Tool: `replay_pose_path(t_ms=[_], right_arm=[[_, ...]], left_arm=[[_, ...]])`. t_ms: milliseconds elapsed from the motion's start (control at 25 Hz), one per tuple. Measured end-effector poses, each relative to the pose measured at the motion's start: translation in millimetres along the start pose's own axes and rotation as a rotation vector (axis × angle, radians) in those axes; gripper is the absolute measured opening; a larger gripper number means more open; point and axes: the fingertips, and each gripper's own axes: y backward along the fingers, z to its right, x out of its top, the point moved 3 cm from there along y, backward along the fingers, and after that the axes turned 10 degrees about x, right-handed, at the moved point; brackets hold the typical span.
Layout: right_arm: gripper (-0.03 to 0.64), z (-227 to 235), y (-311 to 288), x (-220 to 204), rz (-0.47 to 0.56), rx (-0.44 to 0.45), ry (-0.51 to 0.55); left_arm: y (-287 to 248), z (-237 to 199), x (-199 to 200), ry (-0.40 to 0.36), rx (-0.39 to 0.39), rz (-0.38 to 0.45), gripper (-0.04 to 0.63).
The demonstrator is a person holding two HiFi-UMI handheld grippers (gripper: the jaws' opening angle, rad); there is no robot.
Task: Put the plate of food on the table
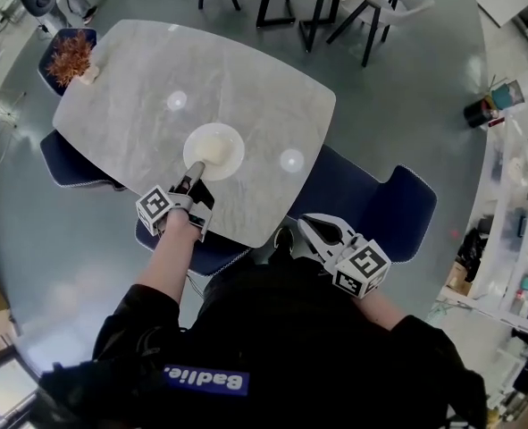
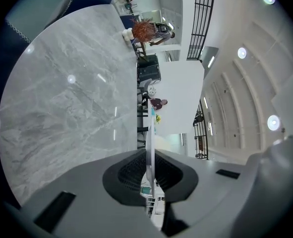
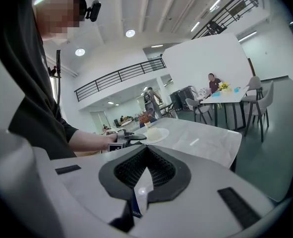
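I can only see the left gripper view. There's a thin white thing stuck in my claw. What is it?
Observer: That's the rim of a white plate. The head view shows your left claw shut on it.
Operator: Is there food on it?
Observer: Yes, a pale mound of food sits in the middle.
Operator: Where's my other claw?
Observer: The right claw is shut with nothing in it. It's just off the near edge of the table, close to your body.
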Motion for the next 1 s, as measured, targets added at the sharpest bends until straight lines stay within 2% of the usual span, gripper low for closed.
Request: replay_pose_path(t_ms=[480, 800, 1000], right_arm=[[0.009, 21, 13, -18, -0.012, -0.089, -0.089], [0.009, 29, 11, -30, -0.039, -0.11, -0.134], [0.009, 35, 13, -39, -0.059, -0.128, -0.151]], left_arm=[[-59, -66, 22, 0.019, 0.113, 0.022, 0.029], [-88, -93, 34, -0.001, 0.176, 0.029, 0.031], [-99, -102, 33, -0.007, 0.19, 0.027, 0.031]])
